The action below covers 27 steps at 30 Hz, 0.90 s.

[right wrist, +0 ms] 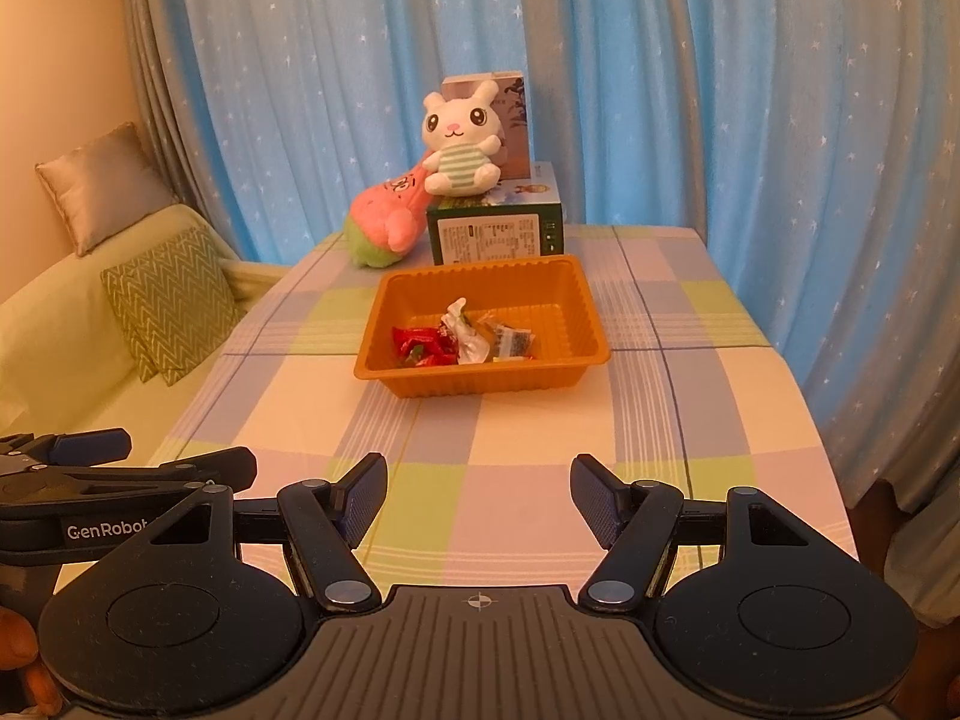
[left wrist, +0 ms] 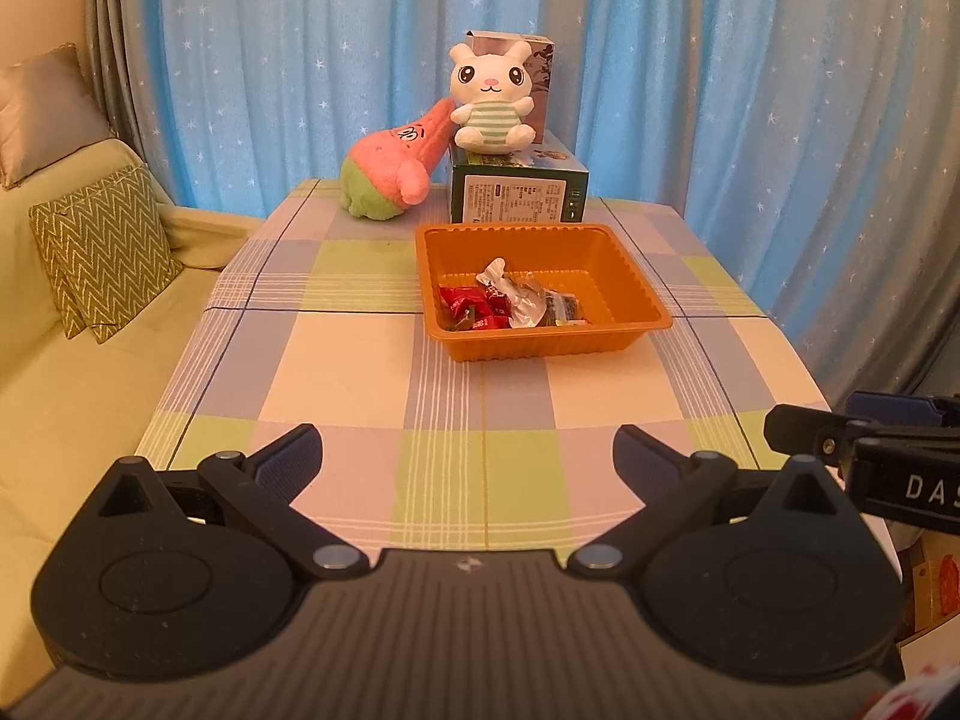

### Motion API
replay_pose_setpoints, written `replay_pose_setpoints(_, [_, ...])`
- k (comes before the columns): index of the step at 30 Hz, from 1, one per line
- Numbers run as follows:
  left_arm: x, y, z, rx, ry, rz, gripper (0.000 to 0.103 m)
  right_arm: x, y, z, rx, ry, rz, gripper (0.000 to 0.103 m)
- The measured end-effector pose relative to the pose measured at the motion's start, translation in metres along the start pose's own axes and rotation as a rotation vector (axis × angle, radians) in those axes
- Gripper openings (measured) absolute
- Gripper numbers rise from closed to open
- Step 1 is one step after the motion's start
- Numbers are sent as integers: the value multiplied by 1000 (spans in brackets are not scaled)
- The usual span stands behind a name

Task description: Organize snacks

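1. The orange ridged plastic tray (left wrist: 624, 276) sits near the middle of the pastel checked tablecloth (left wrist: 336, 360), just in front of a dark green printed carton (left wrist: 519, 198).
2. The wrapped snacks (left wrist: 510, 300) lie together in the near part of the tray: several red wrappers, a crinkled silver-white one and a darker packet. The far half of the tray floor is bare.
3. No loose snack shows on the cloth in either view, so the gathering looks largely or wholly done. Whether more snacks wait beyond the frames cannot be told.
4. The left gripper (left wrist: 468, 459) hovers over the near edge of the table with its blue-padded fingers spread wide and nothing between them.
5. The right gripper (right wrist: 480, 495) hangs beside it, also over the near edge, with its jaws apart and empty; both are well short of the tray.
6. Behind the tray, a white plush rabbit in a green striped shirt (left wrist: 489, 99) sits on the carton, with a pale upright box (left wrist: 537, 72) behind it; a pink and green plush toy (left wrist: 393, 165) leans against them.
7. What may be left, as a judgement: tidying the heap within the tray, or nothing further if the tray was the only goal.
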State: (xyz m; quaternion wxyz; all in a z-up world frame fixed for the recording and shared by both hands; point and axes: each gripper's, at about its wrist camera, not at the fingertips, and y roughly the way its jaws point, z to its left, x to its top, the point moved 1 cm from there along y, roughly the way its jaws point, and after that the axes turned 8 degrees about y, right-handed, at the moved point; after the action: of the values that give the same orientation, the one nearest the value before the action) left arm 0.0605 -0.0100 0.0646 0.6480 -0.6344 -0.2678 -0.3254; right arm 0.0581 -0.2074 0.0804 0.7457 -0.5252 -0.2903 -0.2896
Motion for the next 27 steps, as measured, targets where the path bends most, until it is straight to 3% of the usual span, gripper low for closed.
replay_pose_setpoints(27, [-4,1,0,0,0,0,103,-5,5,0,-3,3,9,68])
